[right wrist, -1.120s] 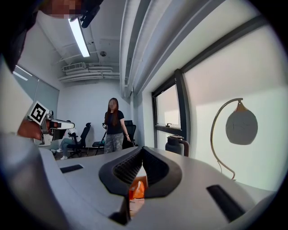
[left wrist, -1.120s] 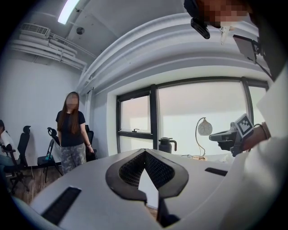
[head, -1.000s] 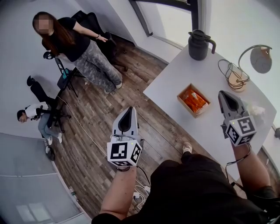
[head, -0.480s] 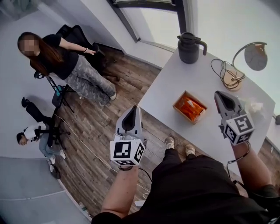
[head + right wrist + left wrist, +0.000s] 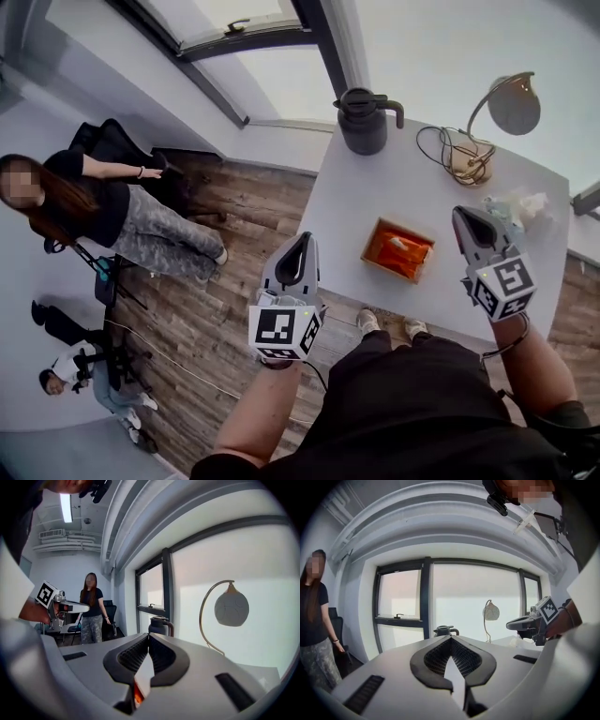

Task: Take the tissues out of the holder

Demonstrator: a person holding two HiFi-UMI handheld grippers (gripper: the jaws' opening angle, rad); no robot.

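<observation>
The tissue holder [image 5: 382, 239] is a small wooden box on the white table [image 5: 347, 202], with an orange tissue pack [image 5: 403, 253] in it. A crumpled white tissue [image 5: 521, 205] lies at the table's right end. My right gripper [image 5: 461, 214] hovers to the right of the holder, shut and empty; the right gripper view shows its jaws [image 5: 148, 635] closed, with a sliver of the orange pack [image 5: 138, 694] below them. My left gripper [image 5: 304, 240] is held over the floor just left of the table's edge. Its jaws [image 5: 450, 639] are also shut on nothing.
A dark jug [image 5: 364, 120] stands at the table's far corner, with a desk lamp [image 5: 511, 103] and coiled cord [image 5: 450, 150] beside it. One person [image 5: 89, 202] stands on the wooden floor at the left by a black chair [image 5: 131, 150]. Another person [image 5: 70, 370] is at the lower left.
The head view has swung up toward the window, so the table sits more central. Both grippers stay shut and have drifted slightly closer to the holder.
</observation>
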